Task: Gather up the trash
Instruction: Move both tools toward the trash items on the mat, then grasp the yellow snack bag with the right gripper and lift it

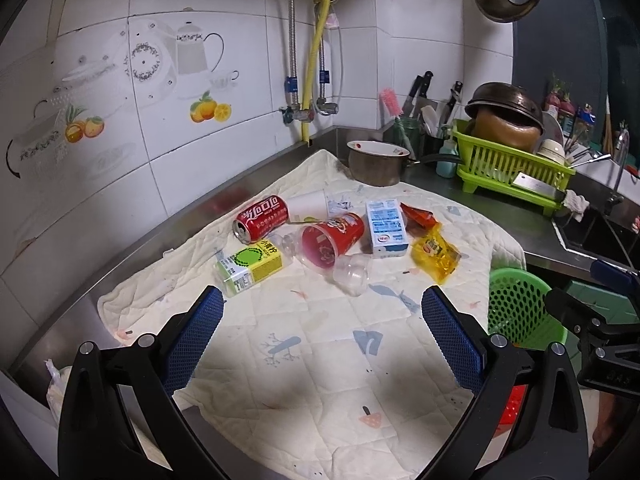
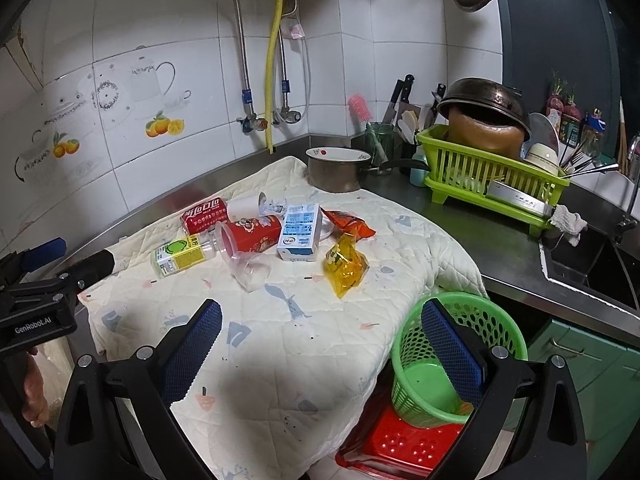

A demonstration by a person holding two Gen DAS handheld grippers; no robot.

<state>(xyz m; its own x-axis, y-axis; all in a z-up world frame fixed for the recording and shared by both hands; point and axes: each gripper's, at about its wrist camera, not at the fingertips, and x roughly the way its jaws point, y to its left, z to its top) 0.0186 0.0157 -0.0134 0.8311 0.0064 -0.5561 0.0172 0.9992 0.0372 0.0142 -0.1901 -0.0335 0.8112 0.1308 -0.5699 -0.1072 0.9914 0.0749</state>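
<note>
Trash lies bunched in the far half of my quilted cloth, a cream, stitched sheet printed with small pastel animals that covers the steel counter. The cloth's near half is bare, giving both my grippers open room beneath them. On the right the cloth droops over the counter's edge, and just beside that edge, lower down, stands the green mesh basket on a red plastic stool. Behind the trash a metal saucepan sits on the cloth's far corner, and a lime dish rack crowds the counter further right.

My left gripper is spread wide over bare cloth, holding and touching nothing; its blue pads are dimpled rubber. My right gripper is equally wide apart and empty, its right pad overlapping the basket's rim in my view.

In the pile, the red paper cup lies on its side, mouth toward me. The blue-and-white milk carton lies just right of it, boxy and flat-sided. The Coca-Cola can lies tipped at the left rear, with a white paper cup behind. The yellow-green labelled bottle lies at the left front. A crinkly yellow wrapper sits apart on the right, an orange-red wrapper behind it. A clear plastic cup lies nearest me, touching the red cup's mouth.
</note>
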